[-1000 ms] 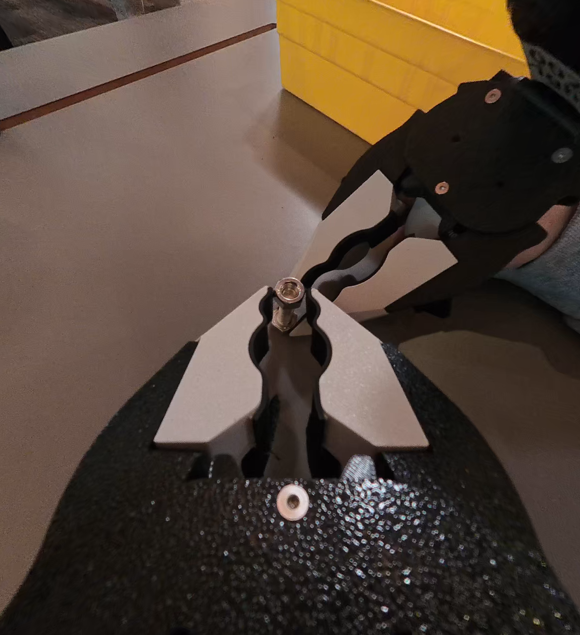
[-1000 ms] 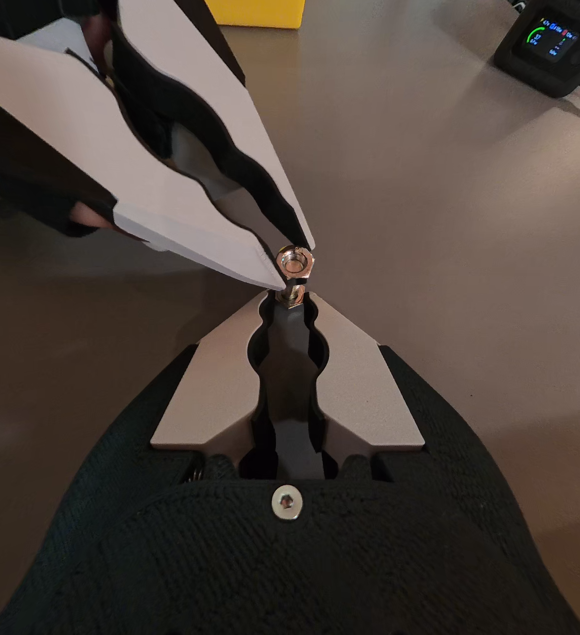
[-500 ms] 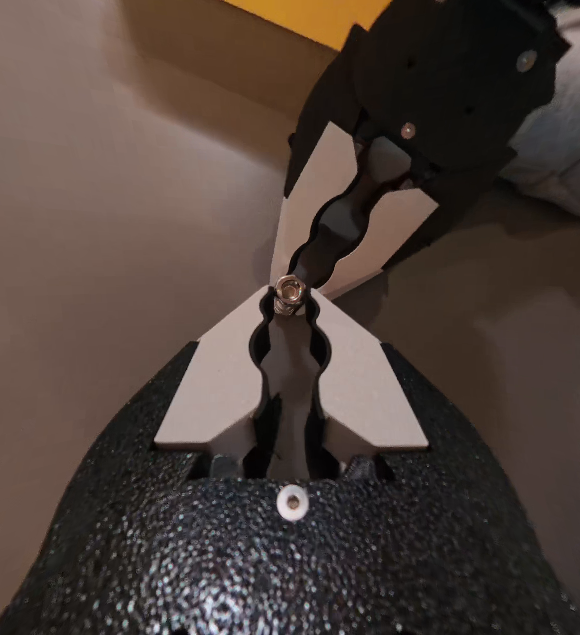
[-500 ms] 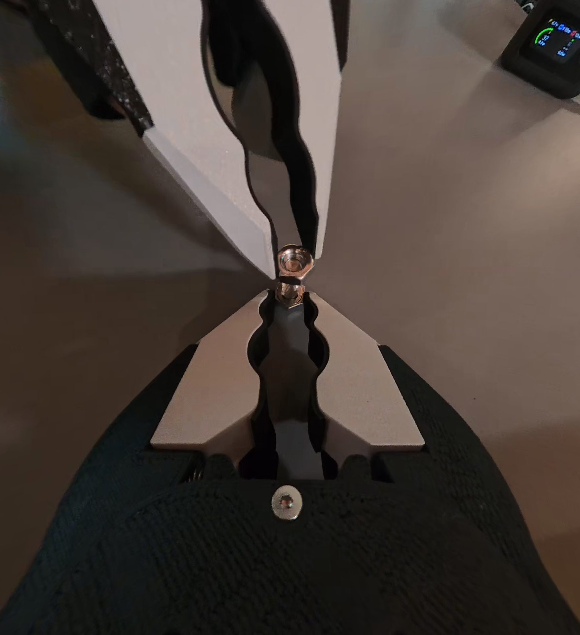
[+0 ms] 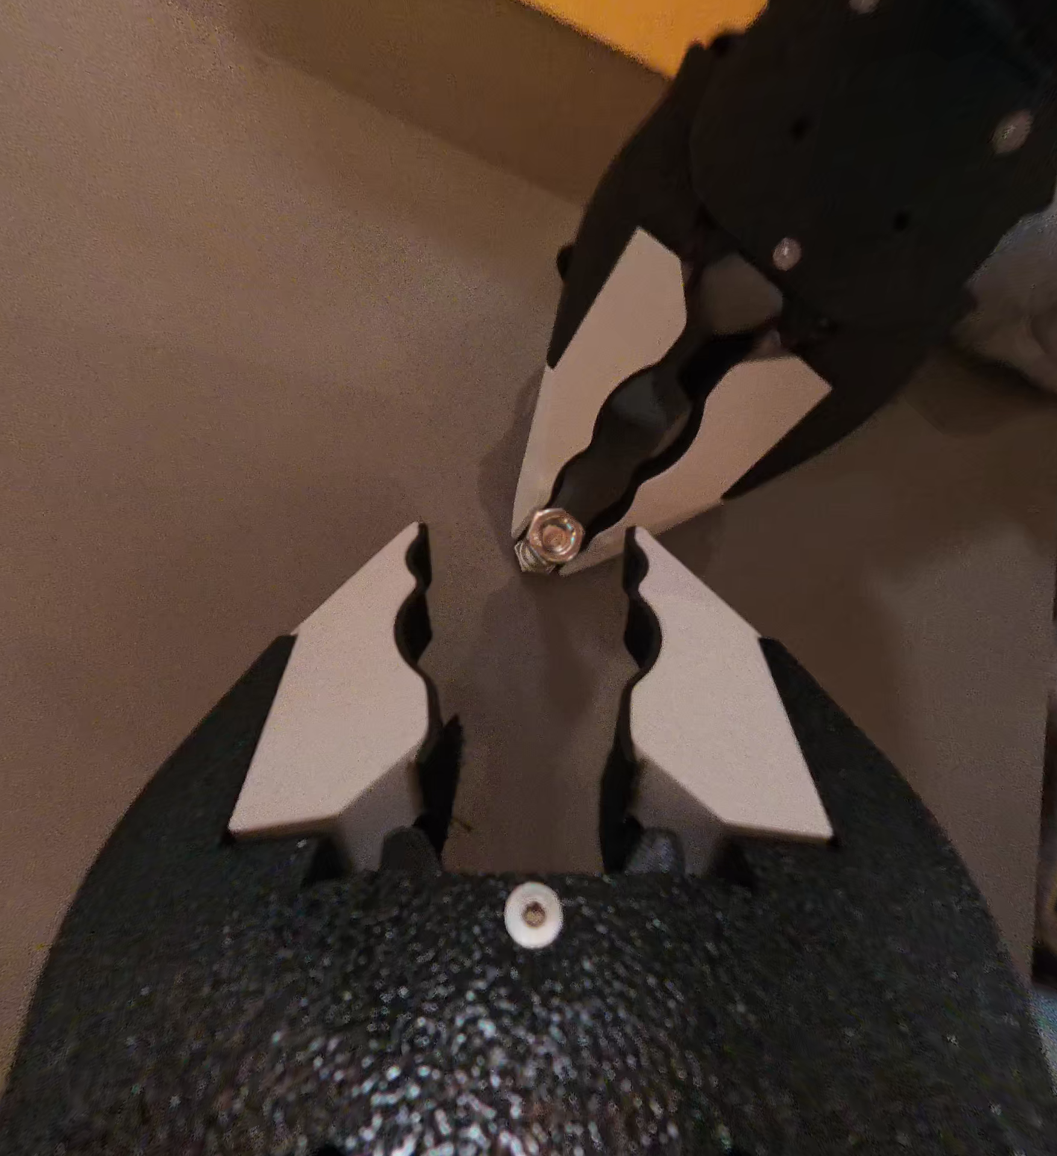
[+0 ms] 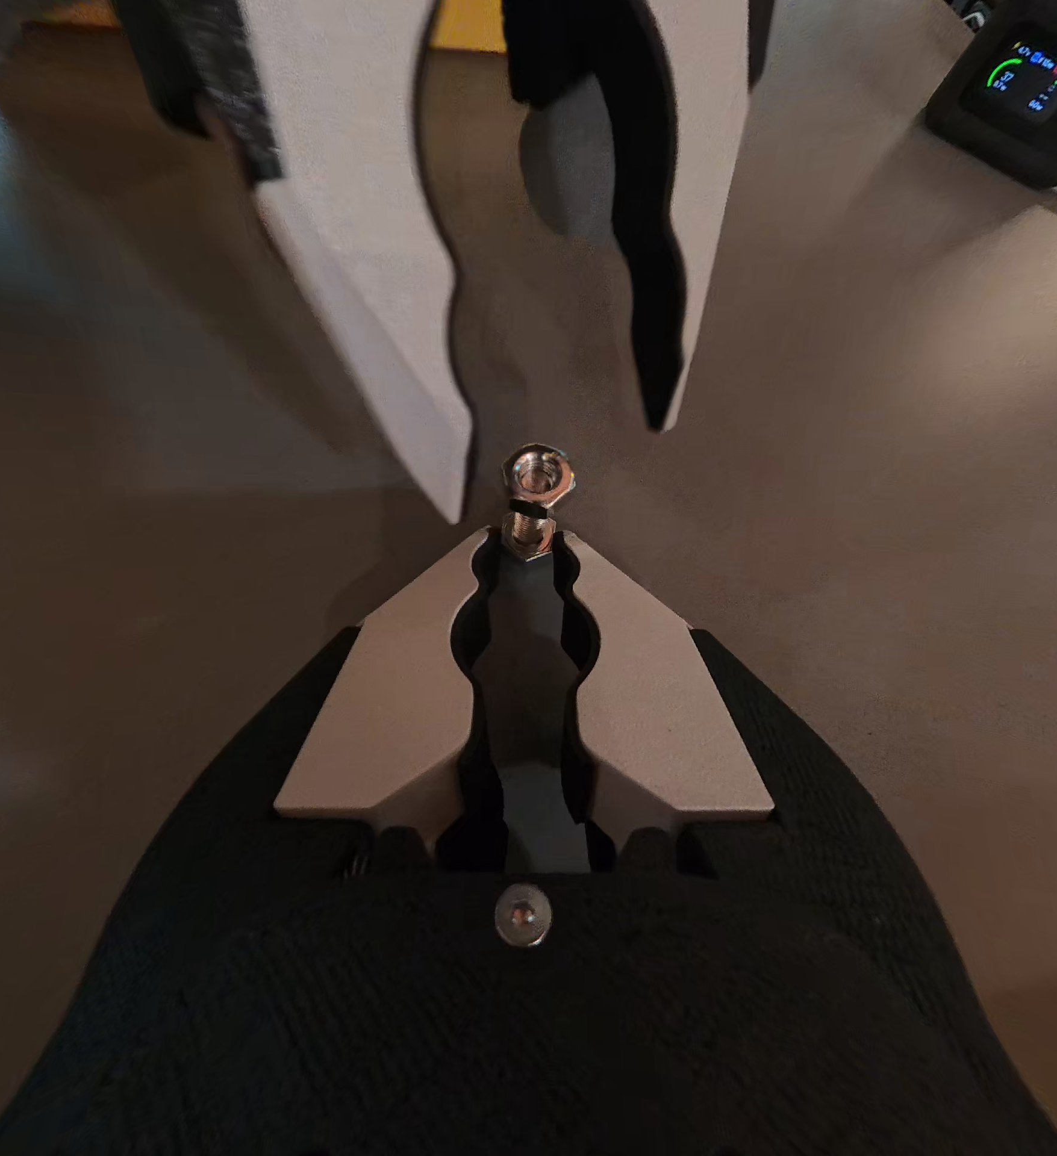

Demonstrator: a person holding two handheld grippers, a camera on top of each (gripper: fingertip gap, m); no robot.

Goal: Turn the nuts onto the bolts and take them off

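Two two-finger grippers with pale grey fingers and black bodies are in view: the left gripper [image 5: 526, 550] and the right gripper [image 6: 527, 538]. One threaded silver metal bolt [image 6: 521, 524] shows, with two silver hexagonal metal nuts on it, a far nut [image 6: 538, 476] and a near nut [image 6: 529, 545]. One small black device with a lit colour screen [image 6: 1029, 87] and one yellow box [image 5: 651, 28] are also seen.

Plain grey-brown table [image 6: 888, 563], matte. Black device with lit colour screen [image 6: 1023, 87] sits on it far right; yellow box [image 5: 632, 25] at the far edge.
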